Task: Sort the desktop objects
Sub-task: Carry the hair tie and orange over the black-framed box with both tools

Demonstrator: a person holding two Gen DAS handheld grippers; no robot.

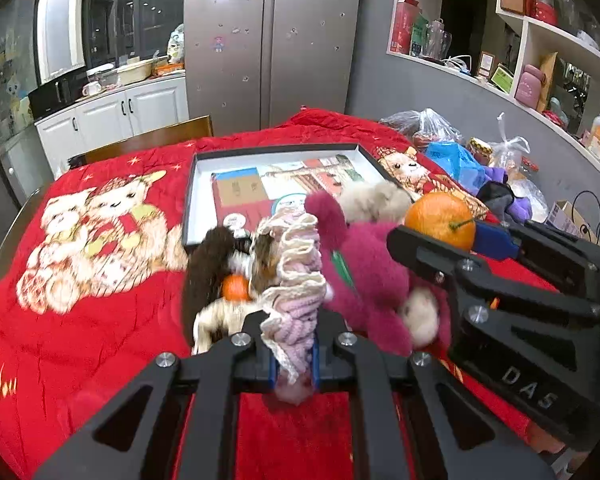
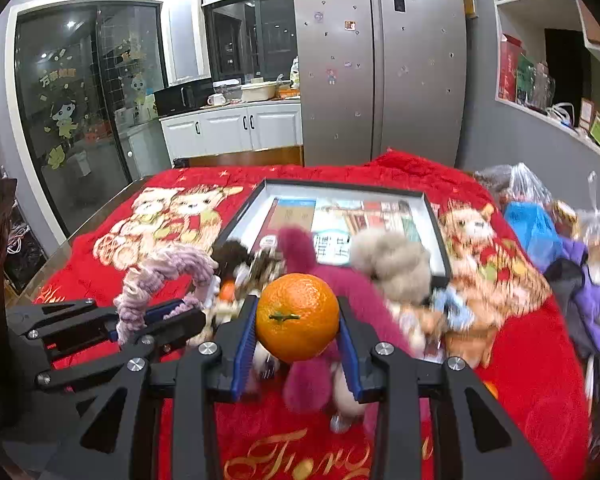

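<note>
My fisheye views bend the tall silver steel refrigerator [image 2: 380, 64] and darken at the corners. Indoor light is bright and even. The fluffy magenta plush toy [image 1: 364, 276] smears with motion blur.

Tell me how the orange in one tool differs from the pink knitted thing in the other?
The orange is round, smooth and firm; the pink knitted piece is long, ruffled and soft. The orange fills a wide gap in the right tool, while the knit is squeezed thin in the left tool and curls out beyond it. The orange is one bright colour; the knit mixes pale pink and cream. Both are gripped and held above the red blanket.
</note>
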